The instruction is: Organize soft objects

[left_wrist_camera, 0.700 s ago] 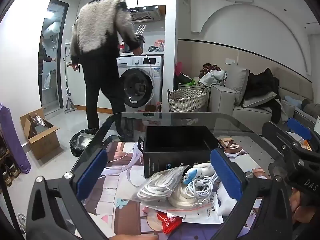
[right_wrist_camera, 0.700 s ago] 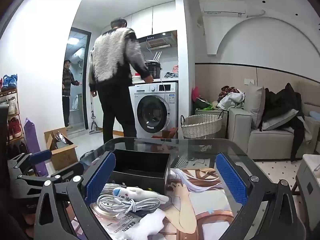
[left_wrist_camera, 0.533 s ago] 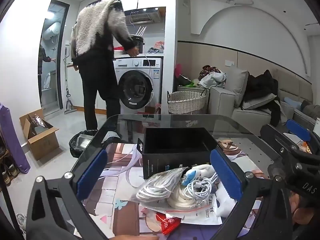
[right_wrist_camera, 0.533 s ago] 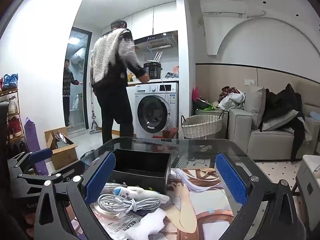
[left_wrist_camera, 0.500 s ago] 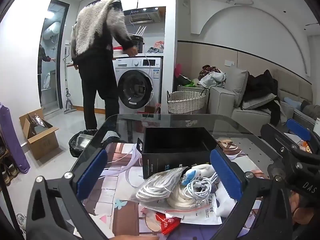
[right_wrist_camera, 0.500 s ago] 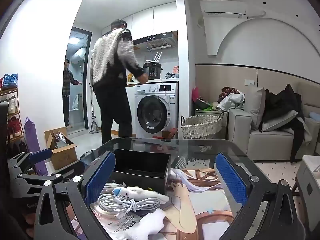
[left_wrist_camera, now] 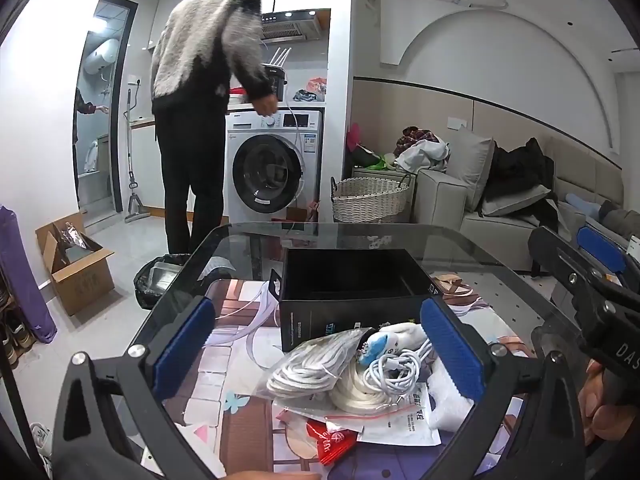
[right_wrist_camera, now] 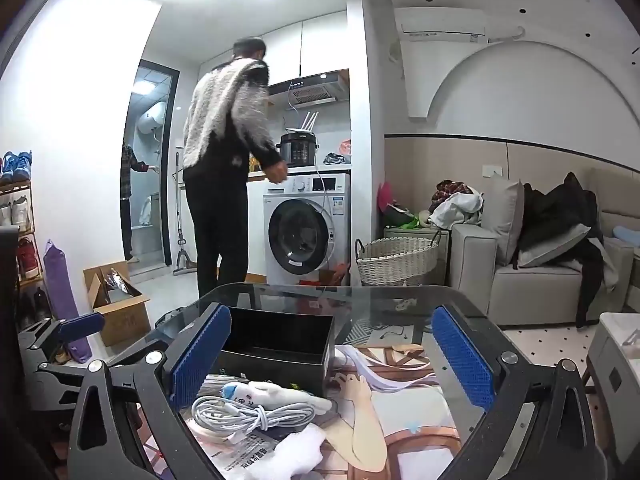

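Moved: only bystander (left_wrist_camera: 208, 92) in fuzzy jumper, hand now at washing machine (left_wrist_camera: 272, 168) dial; tabletop pile same as before.
Left gripper (left_wrist_camera: 316, 344): jaws wide apart, nothing held, hovering over pile, no shift vs earlier.
Right gripper (right_wrist_camera: 332, 356): also spread wide, empty, hovering, unmoved.
Soft stuff: bagged white rope (left_wrist_camera: 316, 364), cable coil (right_wrist_camera: 248, 416), small plush (right_wrist_camera: 276, 394), all on glass table (left_wrist_camera: 472, 256) just in front of black box (left_wrist_camera: 352, 292).
Box: looks empty.
Meaning: prob. no task progress yet; first pick not begun.
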`<state>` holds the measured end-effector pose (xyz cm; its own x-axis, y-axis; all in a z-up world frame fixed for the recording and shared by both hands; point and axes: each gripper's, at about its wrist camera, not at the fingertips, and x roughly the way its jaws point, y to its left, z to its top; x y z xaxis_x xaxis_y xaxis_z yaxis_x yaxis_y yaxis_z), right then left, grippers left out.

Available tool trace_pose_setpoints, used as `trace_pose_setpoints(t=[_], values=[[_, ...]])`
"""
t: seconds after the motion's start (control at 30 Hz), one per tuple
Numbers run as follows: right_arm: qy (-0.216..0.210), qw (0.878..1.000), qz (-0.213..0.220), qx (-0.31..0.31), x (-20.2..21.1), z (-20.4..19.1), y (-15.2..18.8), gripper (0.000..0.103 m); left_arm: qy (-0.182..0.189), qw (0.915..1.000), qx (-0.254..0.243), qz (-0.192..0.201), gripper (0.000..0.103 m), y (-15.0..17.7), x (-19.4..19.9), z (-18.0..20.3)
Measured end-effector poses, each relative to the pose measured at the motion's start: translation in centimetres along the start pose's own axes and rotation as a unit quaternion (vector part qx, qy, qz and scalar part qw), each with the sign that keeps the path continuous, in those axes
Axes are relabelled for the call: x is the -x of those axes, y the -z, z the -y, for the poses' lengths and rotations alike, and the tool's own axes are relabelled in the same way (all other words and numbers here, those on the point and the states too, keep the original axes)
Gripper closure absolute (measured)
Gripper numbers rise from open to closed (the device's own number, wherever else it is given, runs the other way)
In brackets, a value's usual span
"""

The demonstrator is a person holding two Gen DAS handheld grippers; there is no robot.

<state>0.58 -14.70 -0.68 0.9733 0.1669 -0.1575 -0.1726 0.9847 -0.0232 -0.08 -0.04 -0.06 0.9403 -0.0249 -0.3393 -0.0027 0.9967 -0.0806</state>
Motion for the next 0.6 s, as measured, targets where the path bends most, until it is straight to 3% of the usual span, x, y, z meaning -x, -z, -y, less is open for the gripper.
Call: trace_pose_setpoints(t=[0.6], values=[[-0.001,1.000,-0.002,0.005,-0.01,-0.33,-0.27,0.001,0.002,1.0000,0.001,-0.001,0.000,0.13,-0.10,0.14]])
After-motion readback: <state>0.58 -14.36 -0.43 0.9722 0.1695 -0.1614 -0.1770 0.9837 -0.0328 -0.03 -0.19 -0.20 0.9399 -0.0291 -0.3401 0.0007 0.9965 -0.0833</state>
